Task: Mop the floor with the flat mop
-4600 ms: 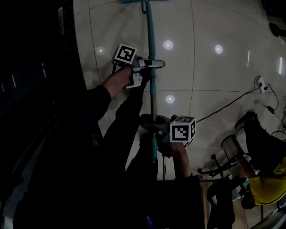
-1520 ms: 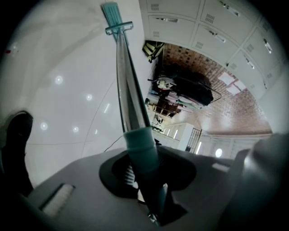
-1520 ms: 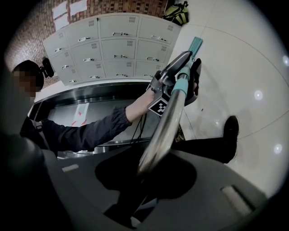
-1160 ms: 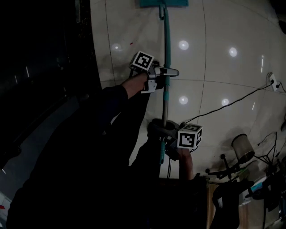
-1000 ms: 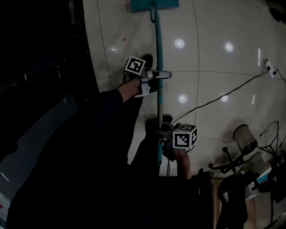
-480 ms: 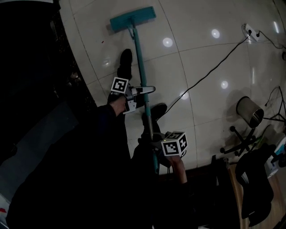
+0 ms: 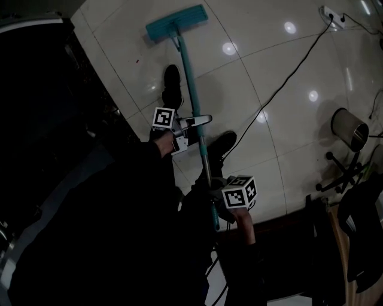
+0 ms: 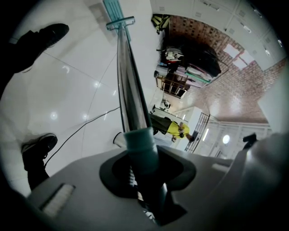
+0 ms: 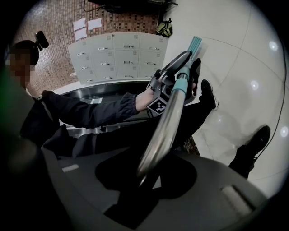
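The flat mop's teal head (image 7: 176,23) lies flat on the glossy white tile floor, just beyond the person's feet. Its handle (image 7: 192,95) slants back from the head toward the person. My left gripper (image 7: 194,122) is shut on the handle about halfway up, at a teal sleeve (image 8: 141,144). My right gripper (image 7: 210,186) is shut on the metal handle (image 9: 165,131) near its upper end. In the right gripper view the left gripper (image 9: 174,72) and the mop head (image 9: 195,44) show farther along the handle.
Two black shoes (image 7: 172,83) (image 7: 222,143) stand either side of the handle. A black cable (image 7: 281,83) crosses the floor to a power strip (image 7: 332,13). A round bin (image 7: 350,128) and a chair stand at the right. Dark furniture (image 7: 54,119) lines the left.
The mop head has come back toward the person's feet, which now show beside the handle. Both grippers moved with the handle and kept their grip. The view has swung.
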### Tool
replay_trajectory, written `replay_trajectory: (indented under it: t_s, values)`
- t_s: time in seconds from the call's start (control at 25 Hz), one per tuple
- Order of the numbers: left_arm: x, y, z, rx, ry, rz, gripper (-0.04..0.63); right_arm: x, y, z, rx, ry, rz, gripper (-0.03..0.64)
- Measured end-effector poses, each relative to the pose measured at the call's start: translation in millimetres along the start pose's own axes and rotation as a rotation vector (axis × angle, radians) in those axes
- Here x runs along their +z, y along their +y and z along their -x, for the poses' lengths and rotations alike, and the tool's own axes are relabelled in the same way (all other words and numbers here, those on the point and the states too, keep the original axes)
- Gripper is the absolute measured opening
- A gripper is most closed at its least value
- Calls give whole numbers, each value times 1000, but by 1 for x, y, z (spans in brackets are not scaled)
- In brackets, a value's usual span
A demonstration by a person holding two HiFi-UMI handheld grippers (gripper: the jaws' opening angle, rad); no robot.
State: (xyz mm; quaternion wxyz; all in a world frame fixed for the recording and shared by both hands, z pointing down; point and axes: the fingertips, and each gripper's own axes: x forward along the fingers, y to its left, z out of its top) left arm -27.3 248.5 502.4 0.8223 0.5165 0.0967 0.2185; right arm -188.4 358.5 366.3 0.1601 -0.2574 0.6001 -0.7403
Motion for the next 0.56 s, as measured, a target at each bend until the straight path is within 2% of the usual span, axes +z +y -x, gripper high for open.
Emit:
replay_trajectory:
  t_s: [0.2, 0.56]
  values:
    - [11, -3, -2, -11, 23, 5, 110, 18, 2, -4, -2, -34, -2, 140]
    - [5, -14, -5, -24, 35, -19, 115, 13, 5, 9, -18, 4, 19, 135]
